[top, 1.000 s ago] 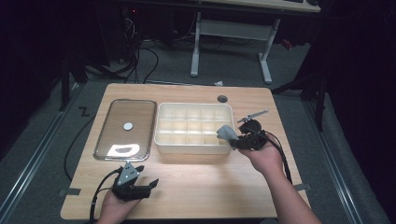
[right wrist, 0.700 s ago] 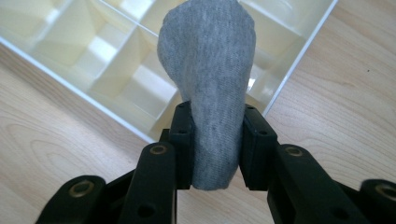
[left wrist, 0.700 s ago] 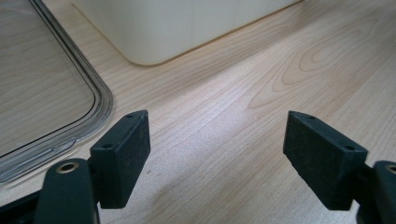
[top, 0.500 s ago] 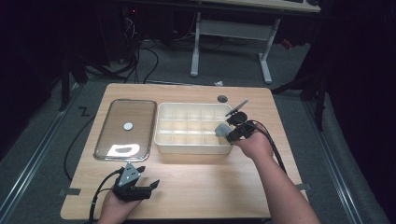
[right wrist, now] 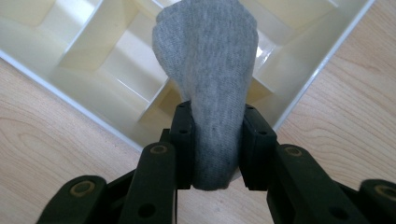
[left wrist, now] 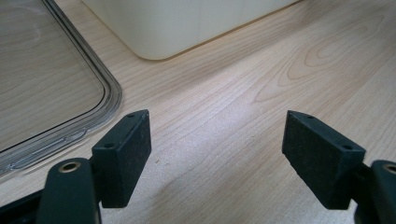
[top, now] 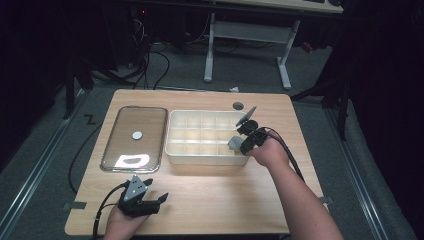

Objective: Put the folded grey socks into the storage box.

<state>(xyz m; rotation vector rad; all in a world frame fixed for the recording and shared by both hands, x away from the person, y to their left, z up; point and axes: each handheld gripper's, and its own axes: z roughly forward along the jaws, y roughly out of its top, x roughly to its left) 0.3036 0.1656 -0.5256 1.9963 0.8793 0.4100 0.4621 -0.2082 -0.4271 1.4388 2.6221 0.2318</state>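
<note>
Pinched between the pads of the right gripper (right wrist: 212,140): a grey sock (right wrist: 208,79), rolled or folded, hanging over the near right corner of a cream divided organizer box (top: 172,135). Seen from above, the same right gripper (top: 240,144) at the box's right end, sock (top: 233,143) just ahead of the jaws and over the rim; whether touching the box or clear of it, impossible to tell. Lower end of the sock hidden between the jaws in the right gripper view, its far tip cut off by the top edge. Beneath and beyond the claw, several compartments (right wrist: 135,60), walls partly masked by the sock.

Resting low on the wooden table (top: 225,195), near the front edge and well apart from the box: the left gripper (top: 161,201), jaws spread wide with nothing between them. From the left gripper view (left wrist: 217,158), bare wood between the two black pads (left wrist: 128,149); ahead and to the claw's left, a corner of the clear lid (left wrist: 56,93), mostly cut off by the frame; straight ahead, the rounded corner of the box (left wrist: 187,23), top out of shot. From above, the clear lid (top: 135,137) flat beside the box's left side, glare blotting part of its surface, a small round mark at its centre hard to identify. Surroundings beyond the table dark, detail lost
</note>
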